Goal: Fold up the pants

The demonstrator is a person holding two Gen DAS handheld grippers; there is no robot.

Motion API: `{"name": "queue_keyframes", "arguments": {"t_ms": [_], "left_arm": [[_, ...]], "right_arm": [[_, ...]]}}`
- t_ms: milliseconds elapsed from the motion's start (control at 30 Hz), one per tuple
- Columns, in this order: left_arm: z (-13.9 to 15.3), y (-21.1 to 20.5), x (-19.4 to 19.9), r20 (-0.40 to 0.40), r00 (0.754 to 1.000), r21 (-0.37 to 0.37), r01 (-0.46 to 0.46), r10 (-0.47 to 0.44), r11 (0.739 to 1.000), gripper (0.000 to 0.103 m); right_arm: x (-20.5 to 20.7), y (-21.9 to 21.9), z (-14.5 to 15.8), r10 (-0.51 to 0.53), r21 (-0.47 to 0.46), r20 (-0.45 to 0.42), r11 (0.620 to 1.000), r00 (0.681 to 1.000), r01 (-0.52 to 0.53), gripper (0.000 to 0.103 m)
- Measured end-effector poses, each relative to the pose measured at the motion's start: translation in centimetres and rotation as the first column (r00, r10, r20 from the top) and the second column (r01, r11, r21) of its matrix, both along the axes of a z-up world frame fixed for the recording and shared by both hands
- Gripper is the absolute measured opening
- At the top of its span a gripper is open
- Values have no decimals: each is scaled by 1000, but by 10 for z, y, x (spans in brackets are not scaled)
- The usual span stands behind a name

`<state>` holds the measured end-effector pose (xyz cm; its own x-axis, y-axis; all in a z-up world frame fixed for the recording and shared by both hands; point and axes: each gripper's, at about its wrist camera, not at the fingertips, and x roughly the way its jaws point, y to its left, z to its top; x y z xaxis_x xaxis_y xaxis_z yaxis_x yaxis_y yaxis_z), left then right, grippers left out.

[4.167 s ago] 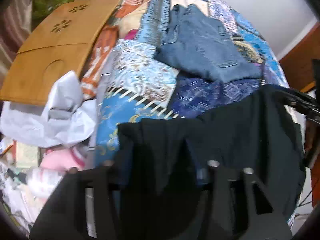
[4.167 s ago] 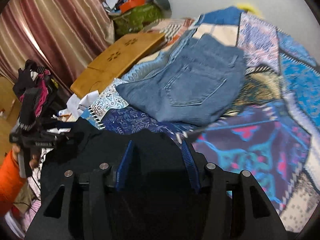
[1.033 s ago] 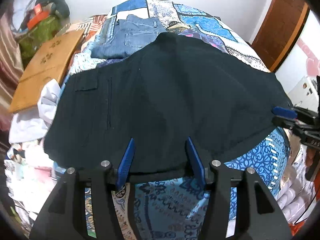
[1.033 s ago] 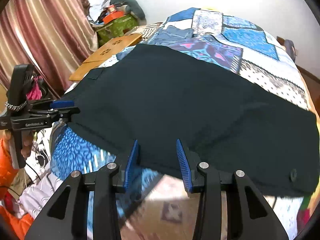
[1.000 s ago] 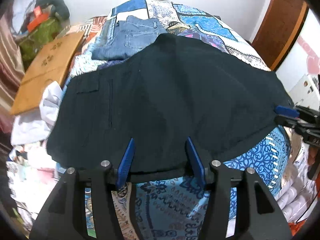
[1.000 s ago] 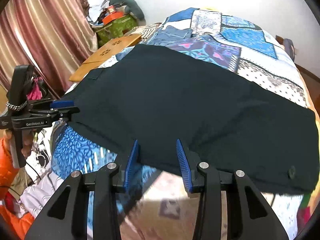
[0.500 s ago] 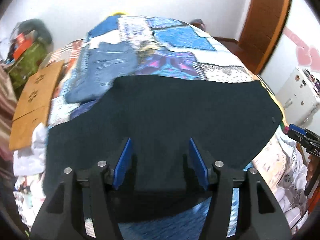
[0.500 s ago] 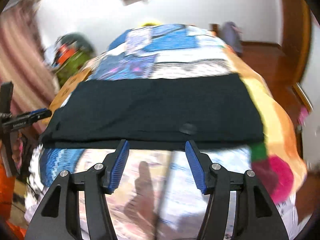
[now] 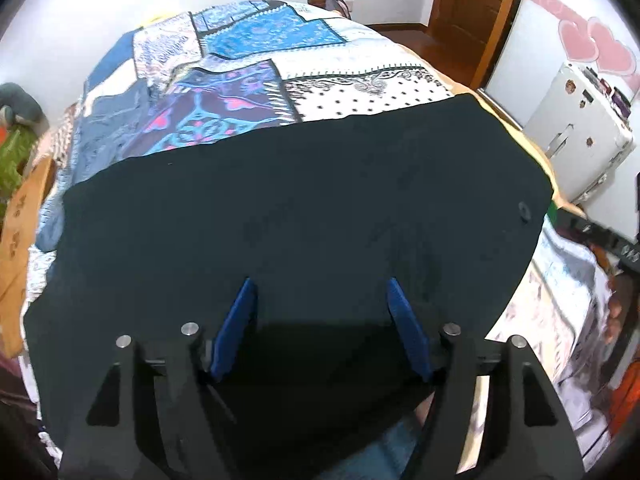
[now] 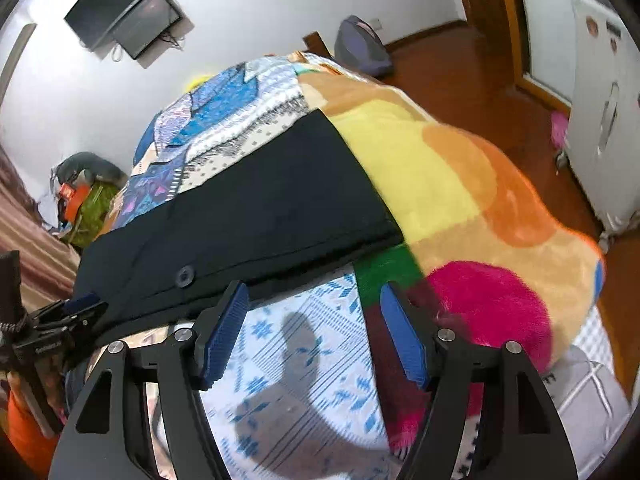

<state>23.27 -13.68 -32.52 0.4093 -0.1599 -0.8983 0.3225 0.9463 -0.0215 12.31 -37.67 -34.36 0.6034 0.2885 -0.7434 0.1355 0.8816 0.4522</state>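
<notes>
Pants (image 9: 300, 208): black, spread flat across the bed (image 9: 360, 92), near edge.
Left hand-held gripper (image 9: 320, 320): fingers apart, empty, over the cloth.
Right hand-held gripper (image 10: 312, 328): fingers apart, empty, just off the hem.
Advice: pinch both near corners evenly before folding over.

A lived-in bedroom in a home. A bed takes up most of the room, covered with a blue-and-white patchwork bedspread (image 9: 280, 40); a fleece blanket in yellow, orange and pink patches (image 10: 460, 200) lies over its far corner. Dark flat-screen television (image 10: 124, 12) mounted high on the white wall, cables hanging below it. Polished reddish wooden floor (image 10: 480, 92), brown wooden door frame (image 9: 476, 12). White cabinet with round knobs (image 9: 576, 136) against the side wall, pink heart stickers (image 9: 592, 44) above it. Striped maroon curtain (image 10: 24, 240) at one edge. Black pants (image 9: 280, 208) spread on the bed, folded blue jeans (image 9: 108, 132) beside them: household laundry.
</notes>
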Motion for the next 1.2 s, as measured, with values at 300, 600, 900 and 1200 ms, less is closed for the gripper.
{"name": "queue_keyframes", "arguments": {"t_ms": [300, 600, 900, 1200], "left_arm": [[-8, -20, 18, 1, 1000, -20, -19, 19, 1000, 81], [-7, -32, 20, 7, 1000, -21, -1, 1, 1000, 81], [33, -2, 2, 75, 997, -92, -14, 21, 996, 81], [90, 79, -31, 223, 963, -143, -124, 154, 982, 81]], "right_arm": [[13, -21, -15, -88, 153, 43, 985, 995, 80, 63], [18, -17, -2, -72, 103, 111, 993, 991, 60, 16], [25, 5, 62, -1, 27, 265, 1000, 964, -6, 14], [35, 72, 129, 156, -51, 395, 988, 905, -148, 13]]}}
